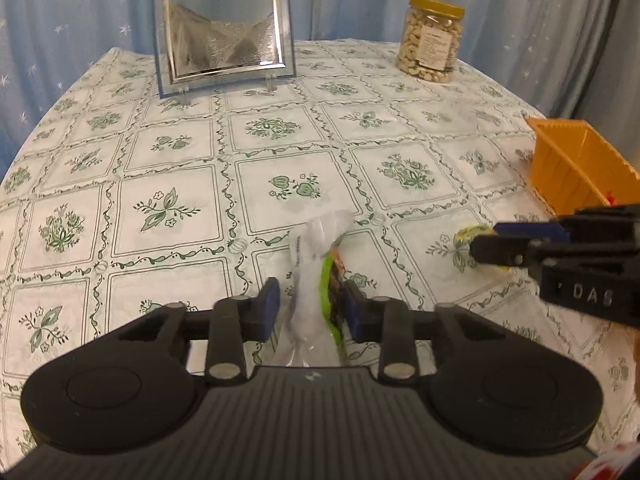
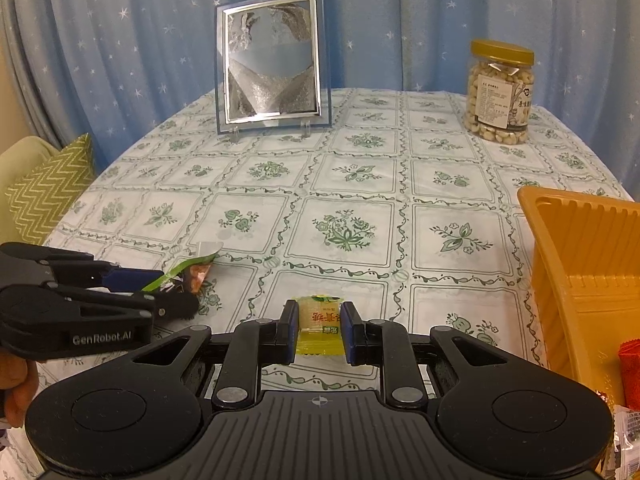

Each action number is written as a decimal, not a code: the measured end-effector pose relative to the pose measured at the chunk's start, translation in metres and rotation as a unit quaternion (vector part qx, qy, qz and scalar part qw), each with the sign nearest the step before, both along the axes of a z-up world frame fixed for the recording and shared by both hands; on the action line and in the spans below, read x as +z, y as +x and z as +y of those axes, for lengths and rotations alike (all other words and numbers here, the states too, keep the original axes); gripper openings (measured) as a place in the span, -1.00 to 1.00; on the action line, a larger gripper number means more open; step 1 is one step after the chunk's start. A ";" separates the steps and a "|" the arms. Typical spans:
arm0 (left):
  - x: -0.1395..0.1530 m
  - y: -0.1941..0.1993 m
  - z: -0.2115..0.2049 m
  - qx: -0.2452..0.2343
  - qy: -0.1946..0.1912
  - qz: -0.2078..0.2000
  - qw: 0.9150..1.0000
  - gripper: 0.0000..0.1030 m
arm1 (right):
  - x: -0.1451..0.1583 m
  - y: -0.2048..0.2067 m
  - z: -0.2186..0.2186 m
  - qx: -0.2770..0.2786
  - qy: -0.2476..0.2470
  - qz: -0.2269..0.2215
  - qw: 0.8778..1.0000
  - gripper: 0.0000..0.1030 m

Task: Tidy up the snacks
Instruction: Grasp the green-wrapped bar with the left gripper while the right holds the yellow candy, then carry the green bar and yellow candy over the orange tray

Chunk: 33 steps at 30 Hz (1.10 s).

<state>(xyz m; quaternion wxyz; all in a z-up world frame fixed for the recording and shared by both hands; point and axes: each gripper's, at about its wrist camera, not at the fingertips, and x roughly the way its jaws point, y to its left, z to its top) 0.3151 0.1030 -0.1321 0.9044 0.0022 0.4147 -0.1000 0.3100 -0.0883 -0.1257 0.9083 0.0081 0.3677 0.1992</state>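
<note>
My left gripper (image 1: 310,304) is shut on a green and clear snack packet (image 1: 320,280), held on edge just above the tablecloth; the packet also shows in the right wrist view (image 2: 192,272), sticking out of the left gripper (image 2: 176,292). My right gripper (image 2: 319,324) is shut on a small yellow candy packet (image 2: 319,318) low over the cloth. In the left wrist view the right gripper (image 1: 486,246) comes in from the right, with the yellow packet (image 1: 466,236) at its tips. An orange basket (image 2: 576,264) stands at the right, with red and white snack packets (image 2: 630,372) inside.
A silver picture frame (image 2: 272,64) stands at the back middle of the round table (image 2: 360,184). A jar of nuts (image 2: 500,92) with a gold lid stands at the back right. The orange basket (image 1: 572,164) sits near the table's right edge. A green cushion (image 2: 48,192) lies off the table at the left.
</note>
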 end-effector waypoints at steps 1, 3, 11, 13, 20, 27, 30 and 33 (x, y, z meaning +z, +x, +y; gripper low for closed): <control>0.000 0.000 0.000 0.002 0.001 0.000 1.000 -0.52 | -0.001 0.000 0.001 0.002 -0.001 0.001 1.000 -0.56; 0.001 -0.001 -0.002 0.003 0.009 0.001 1.000 -0.55 | -0.001 0.000 0.001 0.004 -0.001 0.002 1.000 -0.56; 0.010 -0.016 -0.003 0.046 0.008 0.001 0.999 -0.56 | 0.001 -0.003 0.000 0.000 -0.004 -0.001 1.000 -0.56; 0.015 -0.023 -0.004 0.054 0.005 -0.005 0.999 -0.56 | 0.002 -0.006 0.000 0.000 -0.007 -0.003 1.000 -0.56; 0.032 -0.054 -0.017 0.071 -0.003 -0.019 0.997 -0.56 | 0.015 -0.033 -0.014 -0.026 0.006 -0.007 1.000 -0.56; 0.046 -0.097 -0.035 0.087 -0.021 -0.025 0.996 -0.56 | 0.031 -0.079 -0.032 -0.053 0.020 -0.010 0.998 -0.57; 0.052 -0.119 -0.041 0.097 -0.029 -0.022 0.995 -0.56 | 0.039 -0.102 -0.041 -0.066 0.025 -0.012 0.997 -0.57; 0.062 -0.138 -0.047 0.104 -0.043 -0.021 0.993 -0.56 | 0.047 -0.121 -0.050 -0.074 0.031 -0.008 0.997 -0.57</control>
